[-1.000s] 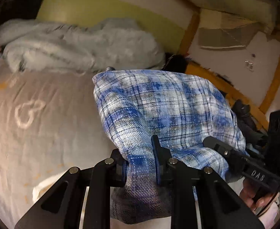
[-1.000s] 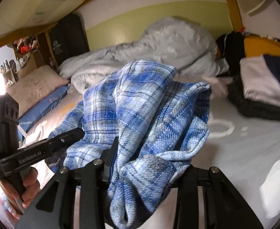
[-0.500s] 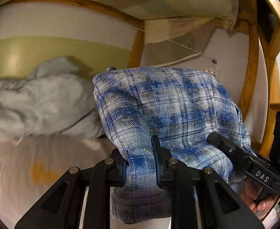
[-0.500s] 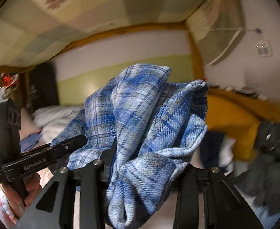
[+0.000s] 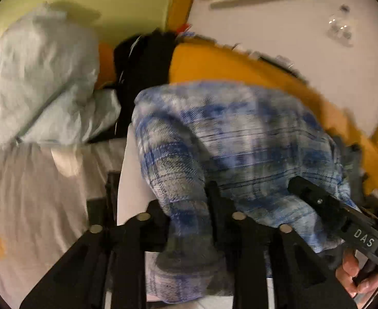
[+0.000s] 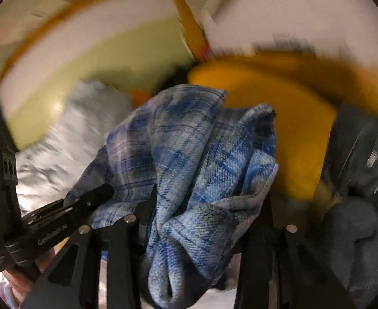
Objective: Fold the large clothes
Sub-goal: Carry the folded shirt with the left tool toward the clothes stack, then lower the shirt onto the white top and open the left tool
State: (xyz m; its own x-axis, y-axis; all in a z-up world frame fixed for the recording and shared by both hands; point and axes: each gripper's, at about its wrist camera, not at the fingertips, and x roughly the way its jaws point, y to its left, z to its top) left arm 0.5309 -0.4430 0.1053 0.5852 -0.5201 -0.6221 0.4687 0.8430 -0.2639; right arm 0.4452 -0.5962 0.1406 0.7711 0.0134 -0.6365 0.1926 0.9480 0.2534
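The blue-and-white plaid flannel shirt [image 5: 240, 159], bundled into a thick fold, hangs between the two tongs so that both ends stay together while it travels. The left tongs [image 5: 186, 206] pinch one bunched edge; their jaws have just been opening, with cloth between them and the pads seemingly pressing it. The right tongs [image 6: 204, 206] hold the other, fatter bunch, their jaws also just widening around it. Beyond the tongs lie a pale grey rumpled quilt [image 5: 34, 82] and a yellow-orange padded bed rail [image 6: 279, 118]; below them, the pale bed sheet [image 5: 21, 193], probably where the fold gets set down.
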